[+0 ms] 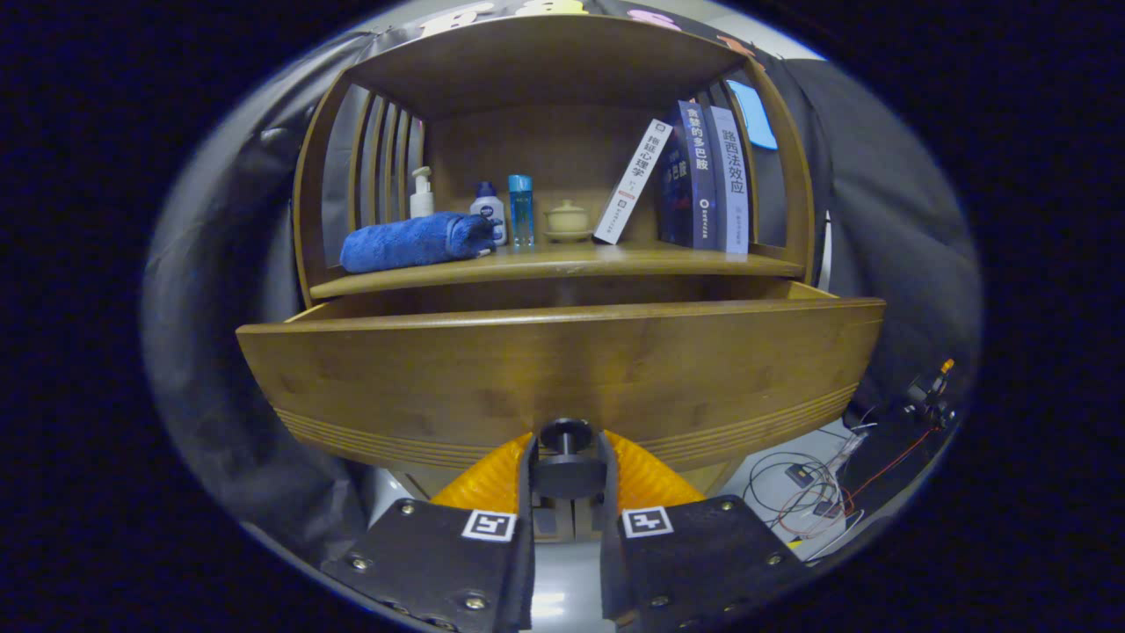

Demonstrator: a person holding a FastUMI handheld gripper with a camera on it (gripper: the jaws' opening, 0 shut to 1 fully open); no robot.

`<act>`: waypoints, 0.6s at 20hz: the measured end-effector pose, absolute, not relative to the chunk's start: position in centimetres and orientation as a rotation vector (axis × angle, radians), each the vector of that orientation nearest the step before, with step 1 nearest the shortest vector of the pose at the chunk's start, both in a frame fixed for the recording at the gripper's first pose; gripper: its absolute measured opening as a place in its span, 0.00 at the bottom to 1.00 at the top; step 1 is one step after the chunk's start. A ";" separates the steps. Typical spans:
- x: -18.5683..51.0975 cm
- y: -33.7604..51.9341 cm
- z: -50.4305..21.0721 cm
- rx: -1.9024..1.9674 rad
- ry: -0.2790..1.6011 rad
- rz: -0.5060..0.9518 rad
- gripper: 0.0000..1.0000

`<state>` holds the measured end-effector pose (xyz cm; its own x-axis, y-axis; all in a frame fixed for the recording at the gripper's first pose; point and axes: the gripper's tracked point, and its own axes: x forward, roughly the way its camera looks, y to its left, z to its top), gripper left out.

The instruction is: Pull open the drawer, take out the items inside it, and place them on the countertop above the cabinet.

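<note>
Wooden drawer (562, 369) pulled out, contents hidden, fingers (527, 475) clamped on its knob (567, 435).

Gripper-mounted, low, close, facing drawer (562, 374) front

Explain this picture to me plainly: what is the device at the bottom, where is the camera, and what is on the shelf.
The camera rides on a hand-held gripper that a person carries; it looks forward along its two fingers. Those fingers are closed on the dark round knob of a wooden drawer, which stands pulled partly open. On the countertop above it lie a rolled blue towel, a pump bottle, two small bottles, a lidded cup and three books, one leaning. The drawer's inside is hidden from here.
</note>
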<state>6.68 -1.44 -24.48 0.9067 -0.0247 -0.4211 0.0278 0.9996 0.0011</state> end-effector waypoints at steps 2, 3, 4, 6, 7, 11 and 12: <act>5.7 -1.5 -24.4 0.007 0.438 -0.030 0.30; 5.0 -1.5 -24.3 0.004 0.440 -0.030 0.30; 4.3 -1.6 -24.3 0.002 0.440 -0.033 0.30; 2.5 -1.7 -24.7 -0.008 0.462 -0.039 0.30; 1.4 -1.7 -25.0 -0.019 0.484 -0.039 0.30; -0.4 -1.8 -24.9 -0.017 0.490 -0.043 0.30; -0.4 -1.8 -24.8 -0.027 0.491 -0.046 0.30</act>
